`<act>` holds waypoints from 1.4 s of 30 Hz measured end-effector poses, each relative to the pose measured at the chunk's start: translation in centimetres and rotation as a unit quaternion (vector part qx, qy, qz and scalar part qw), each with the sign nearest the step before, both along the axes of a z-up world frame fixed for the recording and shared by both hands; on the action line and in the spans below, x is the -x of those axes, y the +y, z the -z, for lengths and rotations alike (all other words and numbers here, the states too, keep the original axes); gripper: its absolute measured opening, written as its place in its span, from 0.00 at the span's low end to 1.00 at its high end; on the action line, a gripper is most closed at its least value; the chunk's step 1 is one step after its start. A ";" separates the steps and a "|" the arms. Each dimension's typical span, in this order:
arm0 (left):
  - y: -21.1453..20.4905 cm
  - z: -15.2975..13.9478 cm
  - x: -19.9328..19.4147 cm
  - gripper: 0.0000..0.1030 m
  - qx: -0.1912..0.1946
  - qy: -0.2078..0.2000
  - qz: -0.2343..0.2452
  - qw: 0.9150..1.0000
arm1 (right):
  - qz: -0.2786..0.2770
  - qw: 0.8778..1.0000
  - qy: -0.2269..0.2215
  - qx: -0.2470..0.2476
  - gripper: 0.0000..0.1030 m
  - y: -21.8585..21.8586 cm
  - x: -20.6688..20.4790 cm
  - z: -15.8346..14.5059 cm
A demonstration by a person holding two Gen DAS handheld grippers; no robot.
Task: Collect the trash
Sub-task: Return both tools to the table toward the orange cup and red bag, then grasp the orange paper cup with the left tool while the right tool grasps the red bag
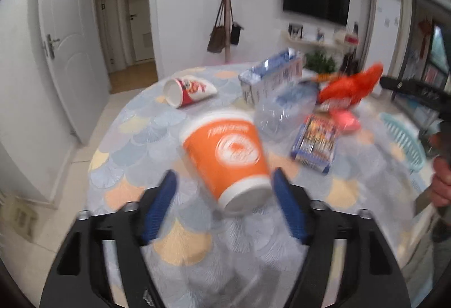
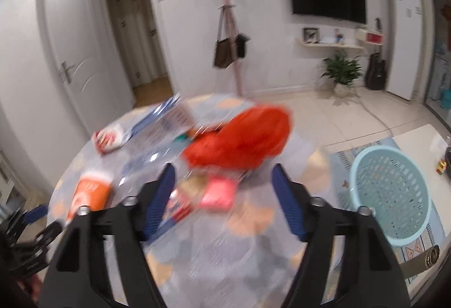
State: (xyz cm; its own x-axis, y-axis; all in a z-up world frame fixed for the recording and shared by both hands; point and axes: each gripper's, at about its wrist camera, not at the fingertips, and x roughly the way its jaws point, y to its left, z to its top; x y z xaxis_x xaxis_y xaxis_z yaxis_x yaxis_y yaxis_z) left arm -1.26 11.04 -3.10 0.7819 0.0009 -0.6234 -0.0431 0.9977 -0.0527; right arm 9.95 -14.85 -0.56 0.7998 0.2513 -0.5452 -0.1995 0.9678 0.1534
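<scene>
An orange paper cup (image 1: pixel 228 158) lies on its side on the round table (image 1: pixel 135 155), base toward me. My left gripper (image 1: pixel 224 186) is open, its blue fingers either side of the cup's base, apart from it. The cup also shows in the right wrist view (image 2: pixel 88 192). My right gripper (image 2: pixel 222 181) is open above the table, just short of a red plastic bag (image 2: pixel 242 138) and a pink packet (image 2: pixel 218 192). A light blue basket (image 2: pixel 390 192) stands to the right, beside the table. Both views are blurred.
Other trash on the table: a red-and-white cup (image 1: pixel 188 90) on its side, a blue-white carton (image 1: pixel 270 76), a clear plastic container (image 1: pixel 282 113), a blue snack wrapper (image 1: pixel 315 144). A door, coat stand and TV are behind.
</scene>
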 end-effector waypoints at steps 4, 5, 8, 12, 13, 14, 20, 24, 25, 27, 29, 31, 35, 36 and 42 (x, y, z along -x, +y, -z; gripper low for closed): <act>0.9 -0.4 -2.3 0.84 0.055 0.007 -0.001 0.998 | 0.020 1.000 -0.001 -0.005 0.80 -1.3 -2.6 -0.1; 0.9 -0.2 -3.1 0.84 0.057 0.017 -0.008 0.998 | 0.017 1.000 0.005 -0.006 0.81 -1.4 -3.6 0.1; 1.1 1.3 -5.7 0.84 0.057 0.048 -0.024 0.997 | 0.005 1.000 0.025 -0.008 0.81 -1.4 -5.9 0.8; 1.7 3.3 -7.9 0.84 0.083 0.089 -0.033 0.992 | -0.011 0.998 0.059 -0.013 0.81 -0.7 -8.4 2.4; 1.7 3.8 -8.2 0.84 0.084 0.098 -0.035 0.991 | -0.015 0.998 0.065 -0.015 0.81 -0.6 -8.8 2.8; 1.7 4.1 -8.4 0.84 0.087 0.102 -0.035 0.990 | -0.021 0.997 0.070 -0.020 0.81 -0.4 -9.0 3.3; 1.1 5.0 -9.0 0.69 0.103 0.113 -0.021 0.988 | -0.035 0.995 0.082 -0.033 0.55 0.3 -9.2 4.5; 0.4 5.3 -9.0 0.58 0.108 0.113 -0.012 0.988 | -0.052 0.995 0.080 -0.036 0.28 0.7 -8.7 4.3; 0.3 5.3 -8.8 0.58 0.105 0.109 -0.014 0.988 | -0.052 0.995 0.074 -0.033 0.25 0.8 -8.4 4.1; 0.2 5.2 -8.5 0.57 0.108 0.102 -0.013 0.989 | -0.059 0.996 0.061 -0.031 0.17 0.9 -7.7 3.6; 0.2 4.7 -8.1 0.57 0.111 0.091 -0.013 0.990 | -0.064 0.996 0.053 -0.034 0.16 0.9 -6.9 3.3; 0.1 4.2 -7.7 0.57 0.110 0.078 -0.011 0.991 | -0.063 0.996 0.046 -0.035 0.15 0.7 -6.2 3.0; -0.1 2.8 -7.0 0.57 0.105 0.051 -0.005 0.993 | -0.068 0.996 0.033 -0.052 0.15 -0.2 -4.4 2.1; -0.2 2.5 -6.8 0.57 0.105 0.044 -0.003 0.994 | -0.070 0.996 0.029 -0.056 0.15 -0.5 -3.9 1.8; -1.4 0.6 -6.0 0.57 0.104 0.007 0.019 0.994 | -0.077 0.995 -0.005 -0.068 0.14 -2.1 -0.6 -0.3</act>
State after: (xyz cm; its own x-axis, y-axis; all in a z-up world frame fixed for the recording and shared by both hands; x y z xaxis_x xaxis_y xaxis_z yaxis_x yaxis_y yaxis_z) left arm 4.74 9.65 -3.72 0.7708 -0.1580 -0.6172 -0.0081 0.9662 -0.2576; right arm 10.54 -16.94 -0.21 0.7513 0.4422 -0.4898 -0.3459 0.8960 0.2784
